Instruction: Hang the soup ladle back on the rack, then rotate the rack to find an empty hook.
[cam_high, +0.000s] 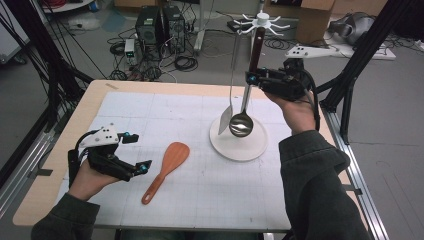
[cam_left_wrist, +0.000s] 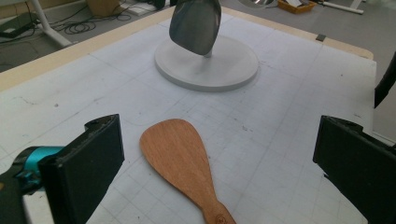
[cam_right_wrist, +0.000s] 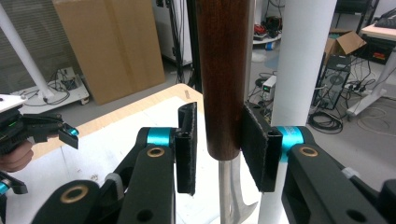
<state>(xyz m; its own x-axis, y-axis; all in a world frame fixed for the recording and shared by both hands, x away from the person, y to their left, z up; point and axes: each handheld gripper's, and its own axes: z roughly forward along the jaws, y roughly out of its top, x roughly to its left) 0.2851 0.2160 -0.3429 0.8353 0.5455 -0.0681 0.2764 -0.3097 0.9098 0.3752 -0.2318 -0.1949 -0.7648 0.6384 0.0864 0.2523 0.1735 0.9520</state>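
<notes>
White gridded tabletop (cam_high: 200, 200), wide and flat. On it, round white rack (cam_high: 250, 147) with a tall pole. Hanging there, straight up and down, shiny metal ladle (cam_high: 241, 124) with a smooth dark wood handle. Right hand-held gripper (cam_high: 256, 77) right at that handle, jaws a little apart on both sides, seemingly not squeezing. Left hand-held gripper (cam_high: 139, 151) wide open, far off, beside a flat wooden spatula (cam_high: 167, 167).

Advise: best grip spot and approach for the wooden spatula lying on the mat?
Grip the wooden spatula at its narrow handle, from straight above. It lies flat, so only the handle's two edges give the jaws something to close across; the broad blade looks too wide and thin. The left gripper is nearest, jaws open, with the spatula ahead of them.
</notes>
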